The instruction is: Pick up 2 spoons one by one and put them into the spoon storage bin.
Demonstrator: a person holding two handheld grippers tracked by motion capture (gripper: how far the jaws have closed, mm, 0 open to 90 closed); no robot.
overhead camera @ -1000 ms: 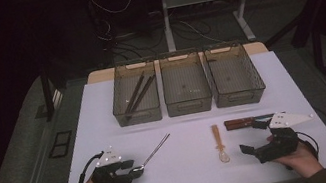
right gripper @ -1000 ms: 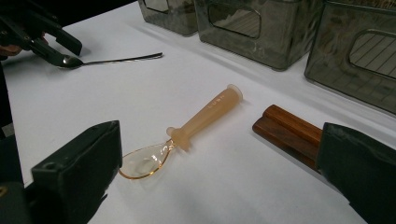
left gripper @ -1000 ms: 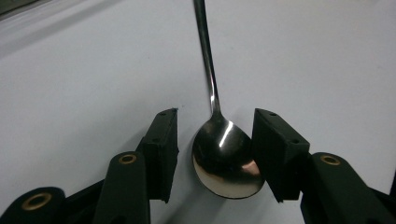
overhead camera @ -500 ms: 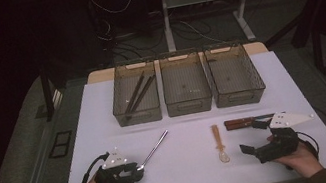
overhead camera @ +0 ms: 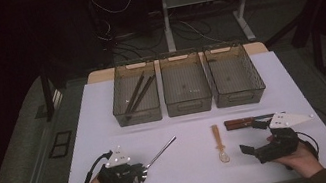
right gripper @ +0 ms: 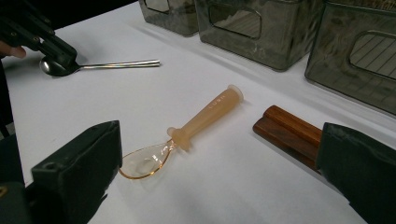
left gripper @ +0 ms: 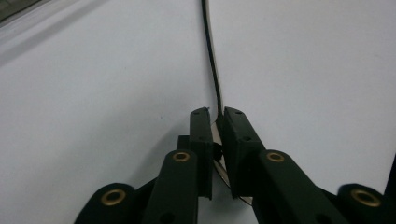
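A metal spoon lies on the white table at the front left. My left gripper is at its bowl end. Its jaws have just been closing and now pinch the metal spoon at the neck, with the handle running away across the table. In the right gripper view the left gripper sits over the spoon's bowl. My right gripper rests open at the front right. An orange plastic spoon and a pair of brown wooden chopsticks lie between and ahead of its wide jaws.
Three clear bins stand in a row at the back of the table: left, middle and right. Dark chopsticks lie in the left one. The orange spoon and wooden chopsticks lie right of centre.
The left gripper's jaws have closed onto the metal spoon's neck. The right gripper has not moved.
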